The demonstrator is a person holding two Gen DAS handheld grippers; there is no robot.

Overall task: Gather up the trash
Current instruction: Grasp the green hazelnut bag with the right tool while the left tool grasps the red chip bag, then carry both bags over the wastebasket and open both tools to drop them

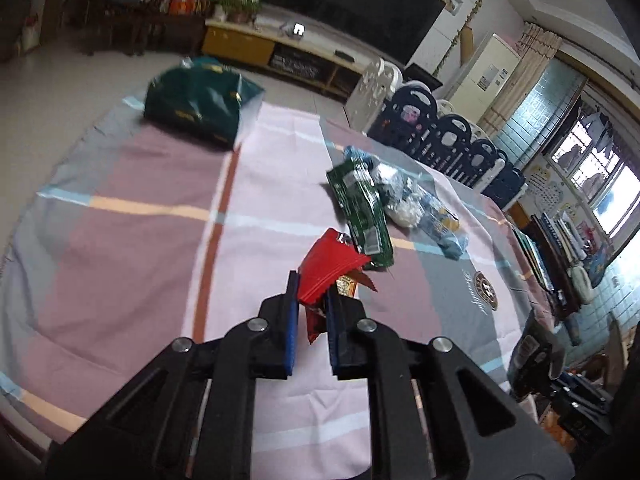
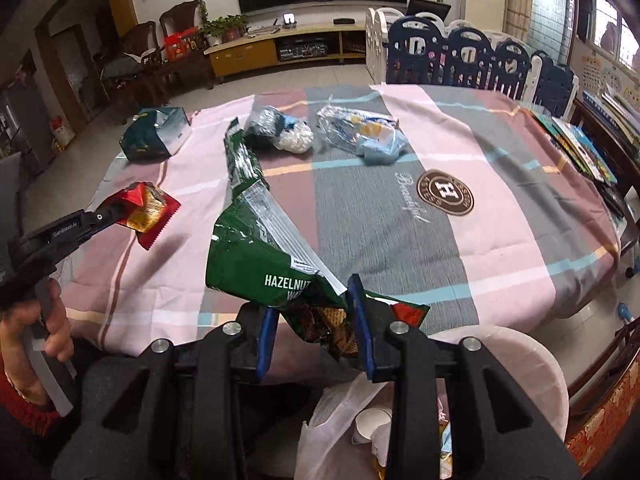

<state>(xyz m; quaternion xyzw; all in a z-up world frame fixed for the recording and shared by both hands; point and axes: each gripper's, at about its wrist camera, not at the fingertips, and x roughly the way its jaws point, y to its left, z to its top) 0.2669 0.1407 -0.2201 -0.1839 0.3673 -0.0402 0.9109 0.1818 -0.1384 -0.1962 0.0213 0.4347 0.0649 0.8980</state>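
My left gripper (image 1: 311,294) is shut on a red snack wrapper (image 1: 330,266) and holds it above the checked tablecloth; it also shows in the right wrist view (image 2: 146,210). My right gripper (image 2: 314,316) is shut on a long green hazelnut wafer wrapper (image 2: 256,248) at the table's near edge, above a white trash bin (image 2: 520,364). The same green wrapper shows in the left wrist view (image 1: 360,212). On the cloth lie a dark green bag (image 2: 154,132), a crumpled dark and white wrapper (image 2: 280,130) and a clear blue wrapper (image 2: 362,132).
The bin below my right gripper holds a paper cup (image 2: 372,428) and a plastic liner. Books (image 2: 580,144) lie at the table's right edge. A blue and white play fence (image 2: 472,56) stands behind the table.
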